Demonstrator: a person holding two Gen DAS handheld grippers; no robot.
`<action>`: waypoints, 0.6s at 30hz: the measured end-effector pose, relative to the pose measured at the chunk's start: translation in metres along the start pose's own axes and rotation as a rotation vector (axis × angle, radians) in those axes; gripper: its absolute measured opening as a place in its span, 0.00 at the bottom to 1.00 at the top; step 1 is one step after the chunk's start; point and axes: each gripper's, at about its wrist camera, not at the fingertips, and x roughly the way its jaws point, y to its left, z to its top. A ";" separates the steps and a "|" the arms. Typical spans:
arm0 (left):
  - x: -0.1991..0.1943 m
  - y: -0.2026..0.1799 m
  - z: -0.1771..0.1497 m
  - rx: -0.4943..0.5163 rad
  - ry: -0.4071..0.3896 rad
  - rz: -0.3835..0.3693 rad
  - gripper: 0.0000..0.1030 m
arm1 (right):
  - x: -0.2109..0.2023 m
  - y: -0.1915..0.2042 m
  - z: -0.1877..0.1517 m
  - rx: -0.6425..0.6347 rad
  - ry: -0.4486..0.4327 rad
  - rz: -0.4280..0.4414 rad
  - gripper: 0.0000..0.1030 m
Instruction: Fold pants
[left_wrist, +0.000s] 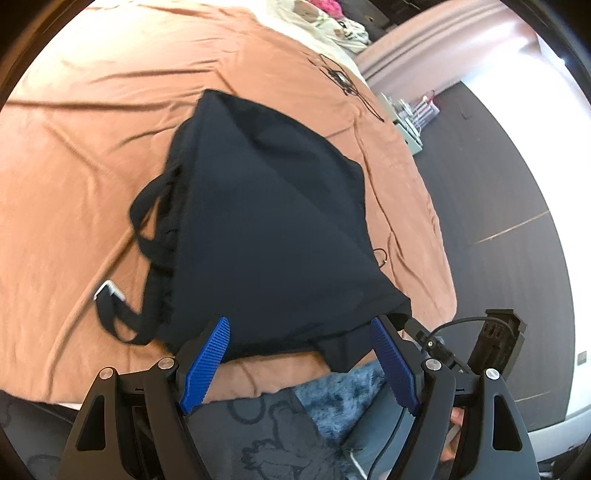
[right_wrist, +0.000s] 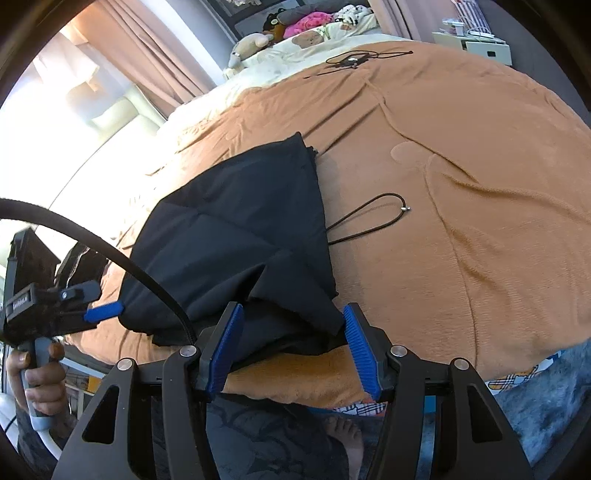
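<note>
Black pants (left_wrist: 273, 221) (right_wrist: 236, 243) lie folded into a thick flat pile on an orange blanket (left_wrist: 92, 147) (right_wrist: 480, 184), near the bed's front edge. My left gripper (left_wrist: 299, 325) stands open at the pile's near edge, and its blue pads do not press on the cloth. My right gripper (right_wrist: 292, 312) is open too, with a loose corner of the pants between its pads. A black strap with a metal buckle (left_wrist: 109, 290) trails from the pile's left side. A thin drawstring loop (right_wrist: 369, 218) lies on the blanket at the pile's right. A hand (right_wrist: 37, 369) holds the left gripper's handle.
Black cables (right_wrist: 351, 59) lie on the far part of the blanket. Pillows and soft toys (right_wrist: 306, 22) are heaped at the head of the bed. A white drawer unit (right_wrist: 476, 44) stands beside the bed on the dark floor (left_wrist: 498, 203). A bare foot (right_wrist: 347, 432) shows below the bed edge.
</note>
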 end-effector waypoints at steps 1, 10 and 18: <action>-0.001 0.004 -0.002 -0.010 0.000 -0.009 0.78 | 0.000 0.001 0.000 0.000 0.001 -0.004 0.53; -0.012 0.033 -0.022 -0.079 -0.004 -0.071 0.86 | -0.001 0.008 -0.004 -0.023 0.009 -0.044 0.53; 0.005 0.052 -0.032 -0.139 -0.003 -0.105 0.87 | 0.001 0.008 -0.006 -0.012 0.029 -0.052 0.53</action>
